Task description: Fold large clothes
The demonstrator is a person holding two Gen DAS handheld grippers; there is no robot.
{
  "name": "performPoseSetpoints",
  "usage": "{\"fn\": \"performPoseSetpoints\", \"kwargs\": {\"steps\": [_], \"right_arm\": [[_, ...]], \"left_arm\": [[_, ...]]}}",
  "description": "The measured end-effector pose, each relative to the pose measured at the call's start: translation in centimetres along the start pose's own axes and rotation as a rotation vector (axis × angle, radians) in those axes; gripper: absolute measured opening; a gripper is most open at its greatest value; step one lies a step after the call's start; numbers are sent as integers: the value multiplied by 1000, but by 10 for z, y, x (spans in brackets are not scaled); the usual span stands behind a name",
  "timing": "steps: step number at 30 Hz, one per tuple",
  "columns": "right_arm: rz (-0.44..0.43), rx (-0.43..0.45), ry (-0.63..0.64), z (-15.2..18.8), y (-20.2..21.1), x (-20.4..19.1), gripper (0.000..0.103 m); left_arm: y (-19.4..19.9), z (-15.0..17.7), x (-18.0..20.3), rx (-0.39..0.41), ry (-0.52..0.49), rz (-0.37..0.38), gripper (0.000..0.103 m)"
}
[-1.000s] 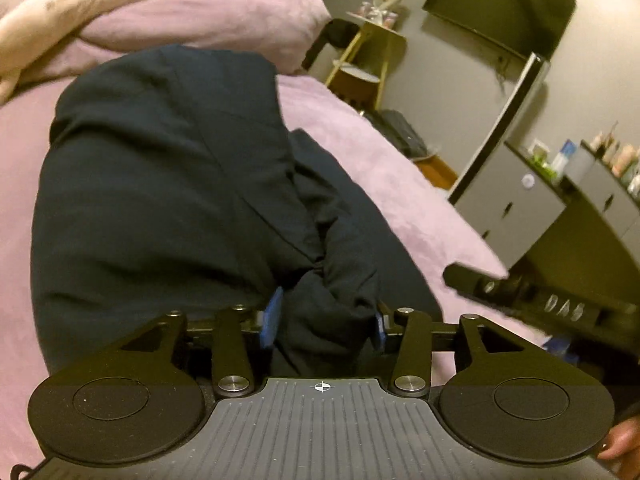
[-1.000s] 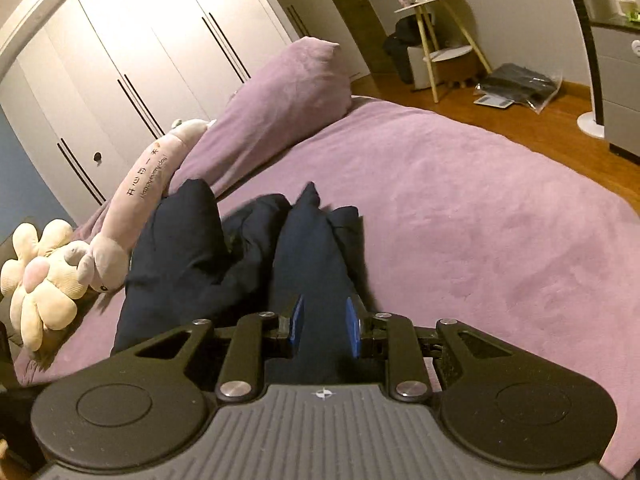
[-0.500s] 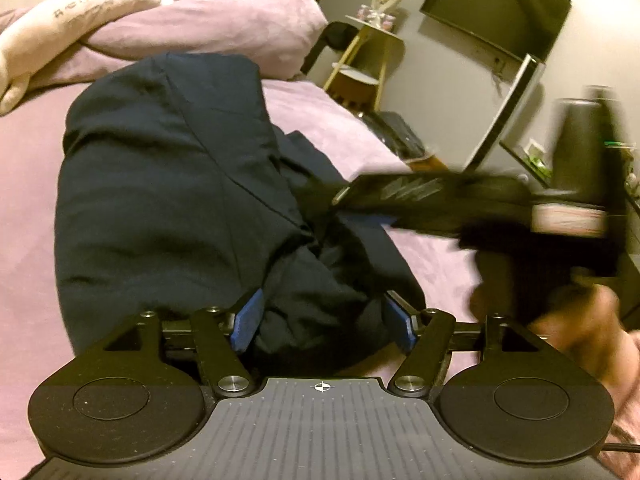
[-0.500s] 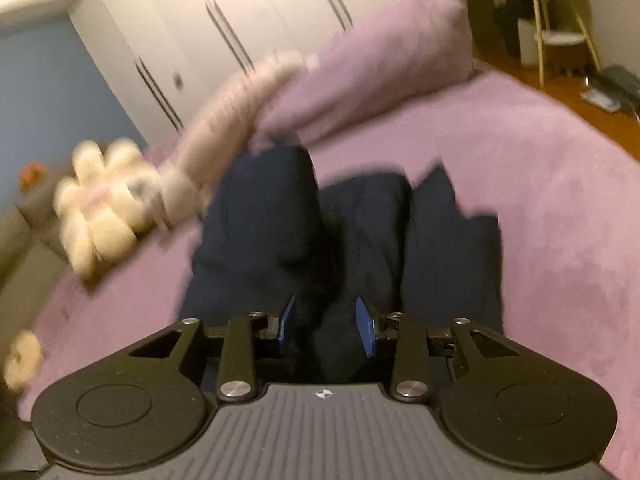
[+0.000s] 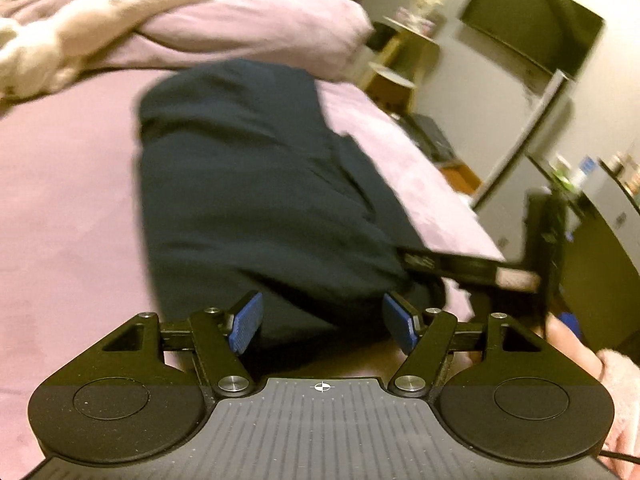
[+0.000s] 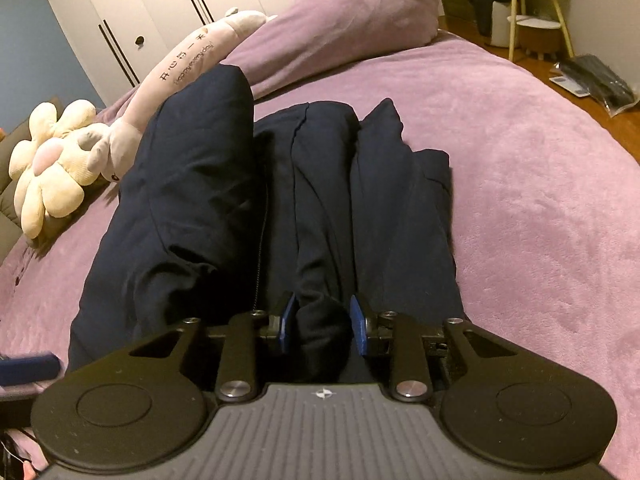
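Note:
A dark navy garment (image 5: 256, 200) lies folded in a long bundle on the purple bed cover (image 5: 68, 216); it also shows in the right wrist view (image 6: 304, 208). My left gripper (image 5: 325, 322) is open wide at the garment's near end, its blue pads clear of the cloth. My right gripper (image 6: 323, 324) stands around a bunched fold of the garment's near end, its blue pads close against the cloth. The right gripper's body shows at the right of the left wrist view (image 5: 472, 268).
A purple pillow (image 6: 352, 20) and a long pale plush with a flower-shaped end (image 6: 60, 160) lie at the bed's head. White wardrobe doors (image 6: 168, 4) stand behind. A small side table (image 6: 532, 20) and a bag on the wooden floor (image 6: 596, 84) are to the right.
My left gripper has opened, let go of the garment's bunched end and drawn back. The garment now lies flatter and longer. My right gripper swung left, then steadied at the garment's near end.

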State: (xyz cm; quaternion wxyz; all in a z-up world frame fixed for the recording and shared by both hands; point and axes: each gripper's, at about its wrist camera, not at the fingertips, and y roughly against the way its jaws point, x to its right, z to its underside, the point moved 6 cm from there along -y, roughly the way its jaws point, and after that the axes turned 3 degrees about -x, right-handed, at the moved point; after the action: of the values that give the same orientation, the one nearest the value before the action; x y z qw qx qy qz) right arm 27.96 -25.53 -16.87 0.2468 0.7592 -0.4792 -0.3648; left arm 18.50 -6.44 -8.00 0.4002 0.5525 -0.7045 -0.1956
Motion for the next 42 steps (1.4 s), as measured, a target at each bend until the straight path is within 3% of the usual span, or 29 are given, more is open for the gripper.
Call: {"fn": "performPoseSetpoints", "kwargs": {"steps": [3,8,14,17,19,22,24,28,32,37,42], "right_arm": [[-1,5,1,2,0,-2,28],[-14,5,-14,1,4,-1,29],[-154,-5,-138,-2,18,11,37],[-260,31,-239,-12,29,21,49],[-332,54,-289,-20,33,23,68],[-412,38,-307,-27,29,14,69],[-394,14,-255,-27,23,4,77],[-345,17,-159,-22,23,-13,77],[-384,60,-116,-24,39,-21,77],[-340,0,18,-17,30,-35,76],[-351,77,40,-26,54,-37,76]], "left_arm": [[8,-6,-32,50,88,-62,74],[-9,-15,-83,48,274,-143,73],[-44,-11,-91,-17,362,-2,75],[-46,-8,-88,-12,321,-20,77],[-47,-8,-87,-14,322,-15,78],[-49,-11,-82,-13,317,-22,79],[-49,-11,-83,-13,321,-21,79],[-49,-13,-86,-19,318,-16,79],[-49,-12,-88,-20,328,-11,79],[-50,-11,-85,-17,323,-15,79],[-47,-10,-87,-18,343,0,79]]}}
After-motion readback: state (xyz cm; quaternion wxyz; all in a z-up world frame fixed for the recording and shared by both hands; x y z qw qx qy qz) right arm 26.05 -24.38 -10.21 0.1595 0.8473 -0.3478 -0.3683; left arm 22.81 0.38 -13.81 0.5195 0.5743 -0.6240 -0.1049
